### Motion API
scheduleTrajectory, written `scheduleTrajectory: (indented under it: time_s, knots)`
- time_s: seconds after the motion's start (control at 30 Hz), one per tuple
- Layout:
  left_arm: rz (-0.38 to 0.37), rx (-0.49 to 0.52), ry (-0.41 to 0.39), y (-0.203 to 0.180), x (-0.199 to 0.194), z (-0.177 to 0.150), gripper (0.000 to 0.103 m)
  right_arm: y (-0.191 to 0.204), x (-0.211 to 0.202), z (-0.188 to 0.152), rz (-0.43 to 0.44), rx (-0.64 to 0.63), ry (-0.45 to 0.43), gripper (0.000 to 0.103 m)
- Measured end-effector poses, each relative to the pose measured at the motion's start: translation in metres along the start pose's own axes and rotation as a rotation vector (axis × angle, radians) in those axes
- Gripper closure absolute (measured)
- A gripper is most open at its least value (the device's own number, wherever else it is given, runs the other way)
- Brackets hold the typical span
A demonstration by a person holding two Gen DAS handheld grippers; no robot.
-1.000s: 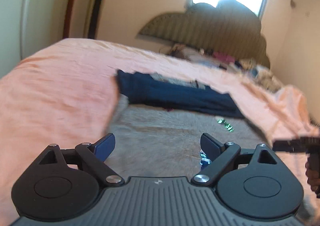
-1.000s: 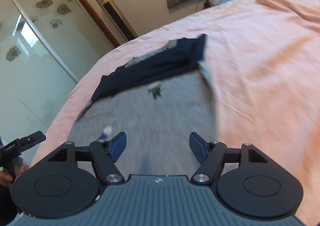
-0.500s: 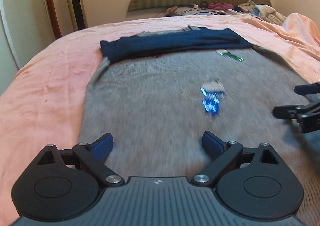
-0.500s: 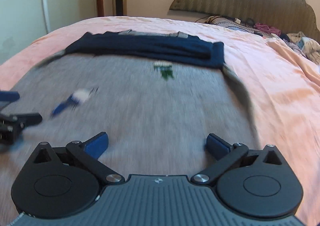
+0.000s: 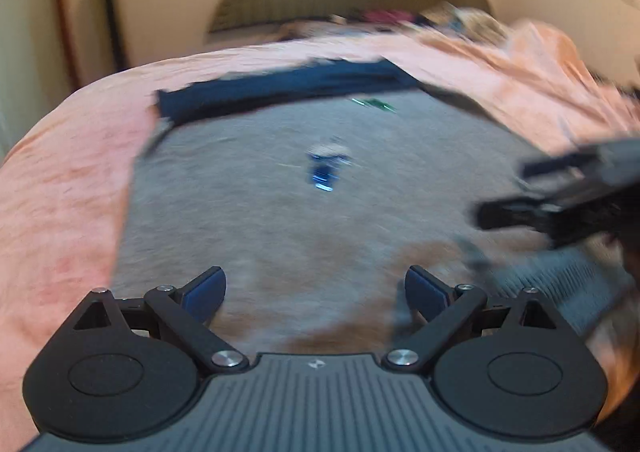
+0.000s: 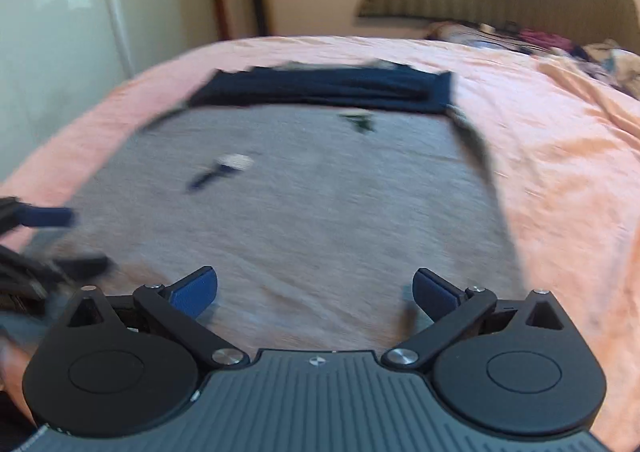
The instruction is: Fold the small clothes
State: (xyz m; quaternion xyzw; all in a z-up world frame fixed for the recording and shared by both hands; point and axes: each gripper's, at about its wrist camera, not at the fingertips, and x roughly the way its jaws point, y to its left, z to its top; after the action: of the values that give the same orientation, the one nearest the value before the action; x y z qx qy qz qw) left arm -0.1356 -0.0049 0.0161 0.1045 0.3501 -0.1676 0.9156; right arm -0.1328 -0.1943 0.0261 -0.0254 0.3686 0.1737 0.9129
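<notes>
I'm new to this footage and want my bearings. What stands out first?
A grey garment lies spread flat on a pink bedspread, a dark navy band along its far edge. Both grippers, left and right, hang open over its near end.

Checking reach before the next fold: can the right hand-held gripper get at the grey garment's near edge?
Probably yes: the right hand-held gripper stands open just above the grey garment, with nothing between them.
</notes>
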Motion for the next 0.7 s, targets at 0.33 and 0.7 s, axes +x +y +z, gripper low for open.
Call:
scheduleTrajectory:
  time_s: [0.33, 0.7]
  knots:
    - [-0.147, 0.018, 0.027, 0.035, -0.043, -0.043, 0.006, -0.013, -0.041, -0.046, 0.047, -0.157, 0.109, 0.0]
    - [-0.248, -0.765, 0.054, 0.142, -0.07, -0.074, 0.007, -0.157, -0.096, -0.065, 0.189, 0.593, 0.189, 0.023]
